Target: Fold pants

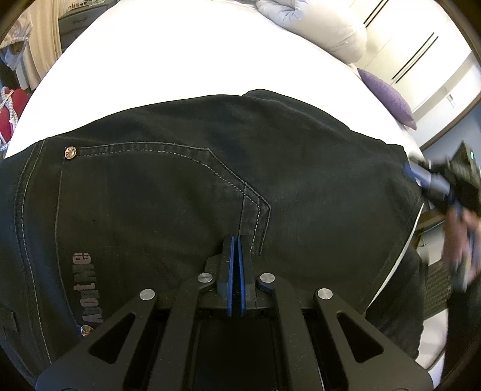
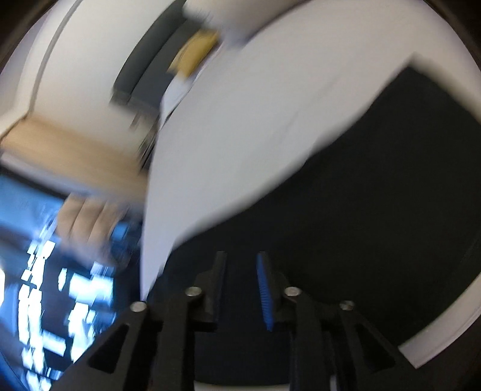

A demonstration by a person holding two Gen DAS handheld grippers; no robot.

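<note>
Black jeans (image 1: 180,186) lie flat on a white bed sheet (image 1: 180,60), back pocket up, with copper rivets and grey lettering at the left. My left gripper (image 1: 236,240) is shut, its blue pads together, tips down on the denim beside the pocket seam; I see no cloth nipped between them. My right gripper (image 1: 416,177) shows blurred at the jeans' right edge, a hand (image 1: 460,249) behind it. The right wrist view is smeared: there the right gripper (image 2: 240,255) stands open over the dark jeans (image 2: 375,195), nothing between its fingers.
White pillows (image 1: 324,27) and a purple cushion (image 1: 387,96) lie at the far right of the bed. Wardrobe doors (image 1: 421,60) stand behind. The bed's edge runs down the right side. A red item (image 1: 12,114) sits off the left edge.
</note>
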